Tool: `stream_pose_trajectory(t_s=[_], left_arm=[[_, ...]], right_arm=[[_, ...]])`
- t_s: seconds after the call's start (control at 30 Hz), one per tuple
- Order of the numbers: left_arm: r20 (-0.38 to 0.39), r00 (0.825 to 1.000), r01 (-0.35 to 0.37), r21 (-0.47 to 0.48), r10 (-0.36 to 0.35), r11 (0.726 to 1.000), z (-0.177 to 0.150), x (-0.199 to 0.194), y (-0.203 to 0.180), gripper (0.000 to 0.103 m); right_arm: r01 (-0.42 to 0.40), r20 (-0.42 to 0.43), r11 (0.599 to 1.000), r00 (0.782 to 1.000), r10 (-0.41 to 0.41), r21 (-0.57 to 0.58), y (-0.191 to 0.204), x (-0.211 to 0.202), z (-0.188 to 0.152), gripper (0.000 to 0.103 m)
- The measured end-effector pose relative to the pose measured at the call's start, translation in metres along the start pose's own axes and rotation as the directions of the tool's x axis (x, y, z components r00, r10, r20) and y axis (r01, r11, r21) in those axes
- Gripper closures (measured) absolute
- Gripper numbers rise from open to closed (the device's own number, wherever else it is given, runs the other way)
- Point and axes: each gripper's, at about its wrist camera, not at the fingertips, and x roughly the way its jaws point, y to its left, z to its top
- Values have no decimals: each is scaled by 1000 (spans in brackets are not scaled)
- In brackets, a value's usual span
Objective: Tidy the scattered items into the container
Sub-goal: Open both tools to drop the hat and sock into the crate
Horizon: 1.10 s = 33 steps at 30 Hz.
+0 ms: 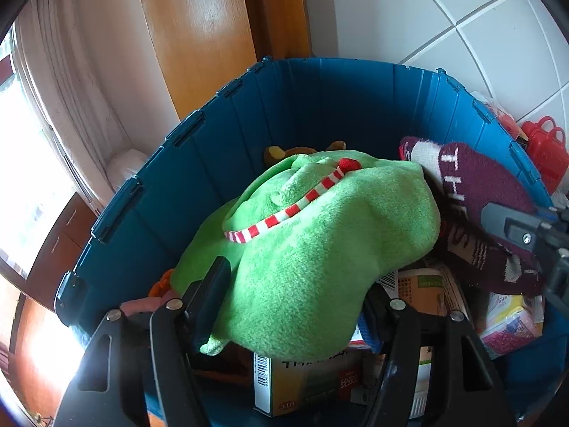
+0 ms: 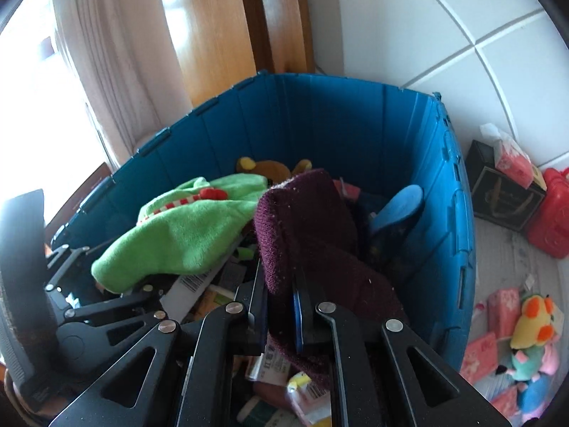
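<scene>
A blue plastic bin (image 1: 320,99) (image 2: 338,121) holds several toys and boxes. My left gripper (image 1: 295,295) is over the bin with its fingers wide on either side of a green plush cloth with a red-and-white striped band (image 1: 320,227) (image 2: 185,227); the cloth lies between them on the pile. My right gripper (image 2: 281,299) is shut on a maroon knitted sock with white letters (image 2: 306,220) (image 1: 473,185) and holds it above the bin. The right gripper's body shows in the left wrist view (image 1: 522,227).
Inside the bin are a brown plush bear (image 2: 270,169), a blue slipper (image 2: 398,206) and cardboard boxes (image 1: 306,380). On the floor at right lie a black box (image 2: 498,192), a red case (image 2: 551,213), pink packets (image 2: 498,306) and plush toys (image 2: 533,323). A wooden door (image 1: 199,35) and curtain (image 2: 99,53) stand behind.
</scene>
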Motion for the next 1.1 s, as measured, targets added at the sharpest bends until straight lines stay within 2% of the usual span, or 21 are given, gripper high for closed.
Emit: stream_pose_trajectory(t_s=[0.17, 0.23, 0.3, 0.37, 0.4, 0.43, 0.47, 0.53, 0.7, 0.8, 1.1], left_arm=[[7, 1000, -3, -6, 3, 1000, 0, -3, -1, 33], [9, 1000, -4, -24, 4, 1000, 1, -5, 1, 28], [17, 1000, -2, -38, 3, 999, 0, -10, 3, 21], [31, 1000, 3, -42, -2, 999, -1, -16, 5, 21], [37, 999, 7, -43, -5, 999, -3, -19, 5, 21], [43, 999, 13, -45, -11, 999, -4, -22, 5, 21], [50, 999, 19, -47, -17, 999, -6, -26, 6, 20], [64, 998, 31, -47, -28, 998, -9, -33, 6, 20], [111, 993, 44, -54, -38, 998, -15, -49, 10, 12], [146, 989, 45, -50, -38, 998, -21, -59, 11, 3], [171, 982, 83, -29, -77, 996, -31, -73, -1, 2]], right_arm=[[16, -37, 1000, 999, -15, 25, -6, 6, -2, 90], [35, -36, 999, 999, -34, 22, -5, 3, -3, 77], [37, -31, 999, 999, -37, 20, -5, 0, -4, 71], [45, -21, 999, 999, -45, 16, -5, -5, -5, 65], [45, -15, 999, 999, -45, 14, -4, -9, -6, 56], [43, -8, 999, 999, -43, 8, -3, -12, -7, 41], [43, 3, 999, 999, -43, 0, -1, -17, -8, 33], [62, 31, 998, 998, -61, -16, 1, -26, -10, 11], [73, 71, 997, 995, -73, 4, -5, -48, -17, 0], [60, 92, 998, 994, -62, 22, -12, -62, -22, 0], [85, 169, 994, 981, -94, 62, -38, -105, -52, 0]])
